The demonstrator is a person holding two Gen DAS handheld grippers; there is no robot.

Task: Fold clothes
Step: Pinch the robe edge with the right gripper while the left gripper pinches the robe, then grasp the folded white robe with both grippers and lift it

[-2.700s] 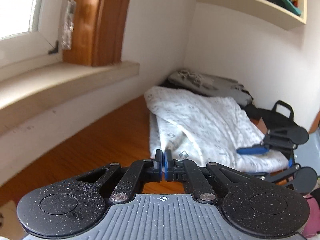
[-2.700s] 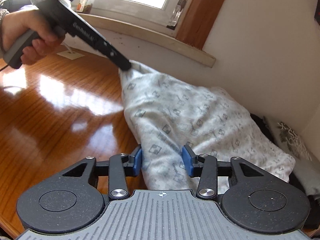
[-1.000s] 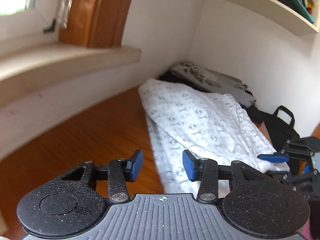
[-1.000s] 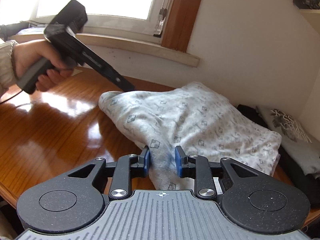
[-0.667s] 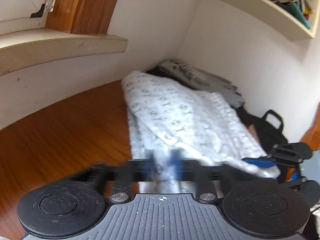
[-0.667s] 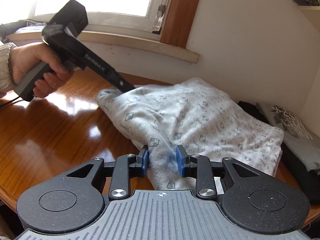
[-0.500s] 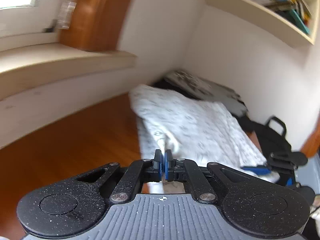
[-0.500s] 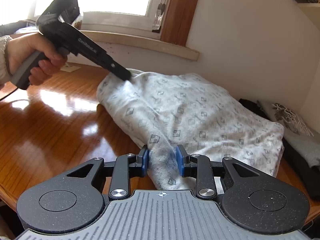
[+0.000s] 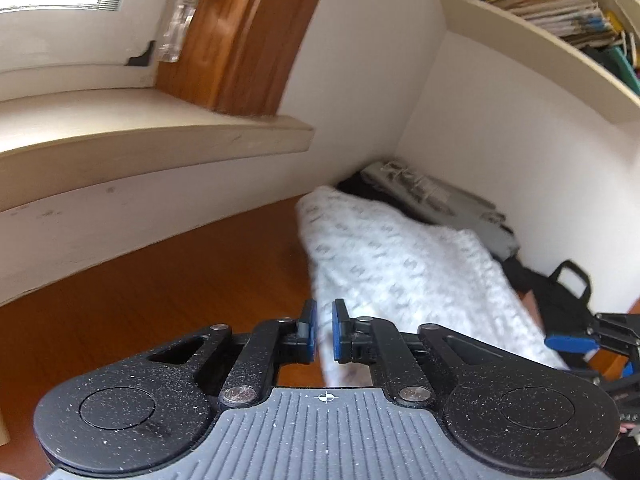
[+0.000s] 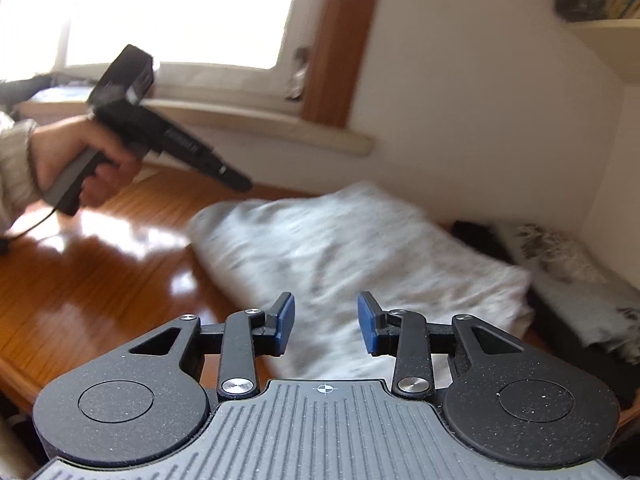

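1. Right tool (image 10: 326, 323): blue pads spread, jaws have just been opening. The white patterned garment (image 10: 352, 256) lies under and beyond the gap, no pad pressing on it. Released.
2. Left tool (image 9: 324, 334): blue pads a narrow slit apart, jaws have just been opening. Garment edge shows just behind the gap; the right wrist view shows its tip (image 10: 240, 181) clear of the cloth, up and to the left. Released.
3. Left hand (image 10: 76, 160) with a knit cuff grips the left tool's grey handle, over the glossy wooden surface (image 10: 80, 280).
4. Garment lies bunched as a flattish heap on the surface, toward the far corner, blurred in both views.
5. Past it, against the wall: a grey printed folded garment (image 9: 440, 200) on top of something dark. Black bag with a handle (image 9: 568, 296) to the right.
6. Far: cream window sill (image 9: 140, 136), brown wooden frame (image 9: 240, 40), wall shelf of books (image 9: 560, 4).
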